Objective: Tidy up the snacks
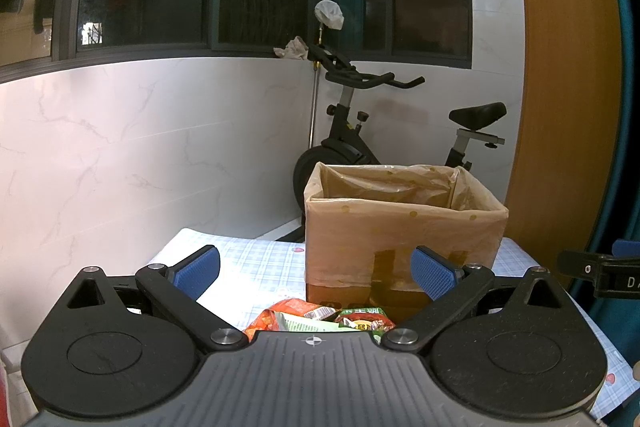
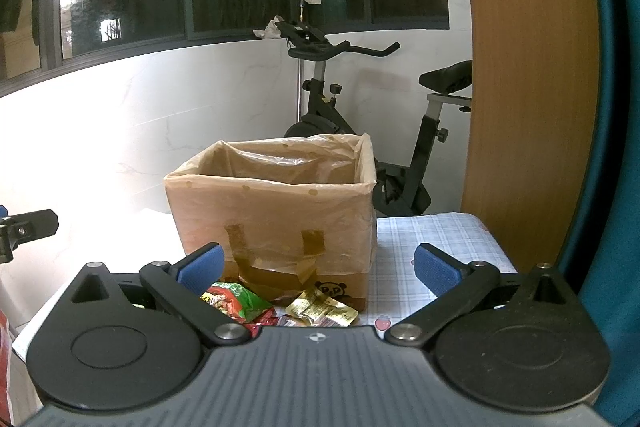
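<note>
My left gripper [image 1: 316, 273] hangs released, its blue-padded fingers [image 1: 198, 269] spread wide with nothing between them, and my right gripper [image 2: 318, 269] is spread and bare the same way. Just beyond the left one lies a heap of red and green foil snack packets [image 1: 320, 319]. Only the right wrist view shows the small yellow sachets [image 2: 322, 311] beside them, touching the foot of the brown cardboard box lined with a clear plastic bag [image 2: 276, 211]. The box stands open-topped on the pale blue checked tablecloth [image 2: 424, 239]. Bare cloth lies right of the box in the right view and left of it in the left view. Farther off, a black exercise bike [image 1: 352, 131] stands by the white marble-look wall [image 1: 140, 147].
</note>
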The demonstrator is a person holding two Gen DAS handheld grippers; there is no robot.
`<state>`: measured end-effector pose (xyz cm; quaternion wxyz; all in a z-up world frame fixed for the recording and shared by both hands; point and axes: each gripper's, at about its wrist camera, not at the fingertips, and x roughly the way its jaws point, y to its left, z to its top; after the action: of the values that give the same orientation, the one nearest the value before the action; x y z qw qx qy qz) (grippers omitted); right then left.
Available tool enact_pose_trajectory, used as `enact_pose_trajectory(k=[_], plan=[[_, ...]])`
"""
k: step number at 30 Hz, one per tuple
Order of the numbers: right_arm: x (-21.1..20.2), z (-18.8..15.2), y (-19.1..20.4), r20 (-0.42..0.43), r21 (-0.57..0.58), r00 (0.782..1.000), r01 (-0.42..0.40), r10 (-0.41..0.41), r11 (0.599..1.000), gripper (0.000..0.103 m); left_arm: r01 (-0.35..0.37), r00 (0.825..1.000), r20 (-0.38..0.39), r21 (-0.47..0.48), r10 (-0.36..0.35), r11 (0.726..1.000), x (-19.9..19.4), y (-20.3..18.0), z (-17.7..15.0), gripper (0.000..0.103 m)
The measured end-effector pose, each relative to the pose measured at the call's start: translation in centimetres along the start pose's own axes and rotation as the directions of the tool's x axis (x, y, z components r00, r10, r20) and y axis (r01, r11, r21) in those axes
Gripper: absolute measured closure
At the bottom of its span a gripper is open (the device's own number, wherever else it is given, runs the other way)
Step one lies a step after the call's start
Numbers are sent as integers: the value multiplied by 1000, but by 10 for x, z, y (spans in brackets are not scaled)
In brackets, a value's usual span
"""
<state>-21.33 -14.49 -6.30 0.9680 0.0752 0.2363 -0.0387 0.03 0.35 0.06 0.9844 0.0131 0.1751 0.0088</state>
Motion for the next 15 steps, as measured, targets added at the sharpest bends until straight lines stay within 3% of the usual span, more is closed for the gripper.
enact_pose_trajectory(k=[15], plan=[[-1,0,1,-1,-3,1000,-1,1,1000,0,3,1000,-7,-6,-3,1000,0,-2,0,1]])
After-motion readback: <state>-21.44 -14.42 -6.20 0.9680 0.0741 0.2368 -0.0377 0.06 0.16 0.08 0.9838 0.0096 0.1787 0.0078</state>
